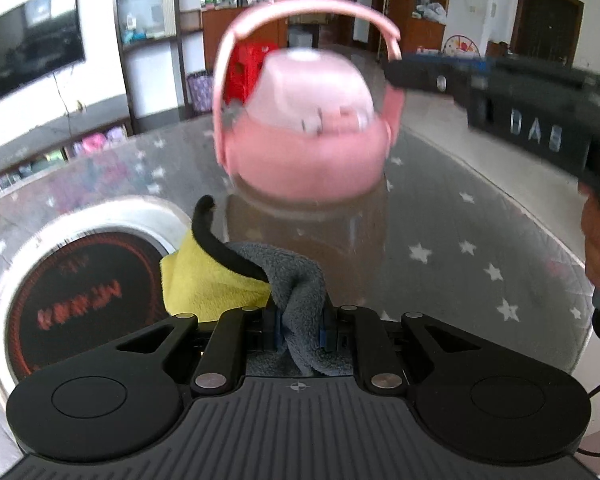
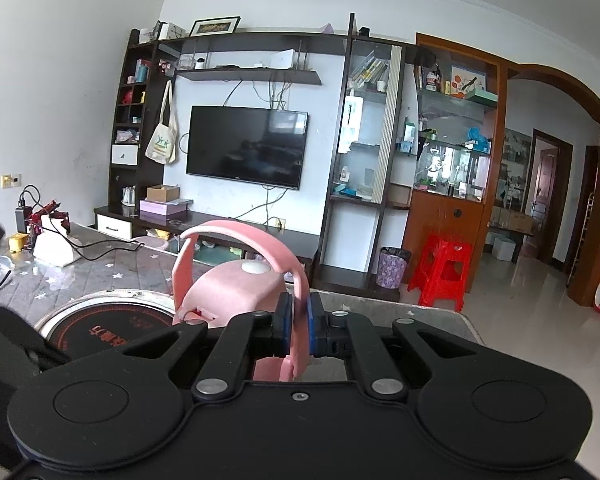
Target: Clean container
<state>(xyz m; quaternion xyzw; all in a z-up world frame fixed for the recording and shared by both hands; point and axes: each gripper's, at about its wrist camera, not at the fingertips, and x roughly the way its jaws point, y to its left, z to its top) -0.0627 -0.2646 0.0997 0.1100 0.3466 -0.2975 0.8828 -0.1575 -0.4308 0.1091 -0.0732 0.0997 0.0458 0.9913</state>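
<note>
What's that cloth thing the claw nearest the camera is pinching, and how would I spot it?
Start at the grey star-printed table, then find the round black cooktop set into it. Beside that, in front of the pink container, the left claw is shut on a fluffy cleaning cloth. It is the only soft thing there, grey on one side and yellow on the other.

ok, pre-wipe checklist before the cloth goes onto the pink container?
1. Left gripper shut on the grey and yellow cloth: ok.
2. Right gripper shut on the container's handle: ok.
3. Pink container upright on the table: ok.
4. Cloth touching the container: not ok, a gap of table shows between them.
5. Lid properly seated: cannot tell, the left wrist view is blurred.
6. Induction cooker clear of the wipe path: ok, it sits off to the side.
</note>
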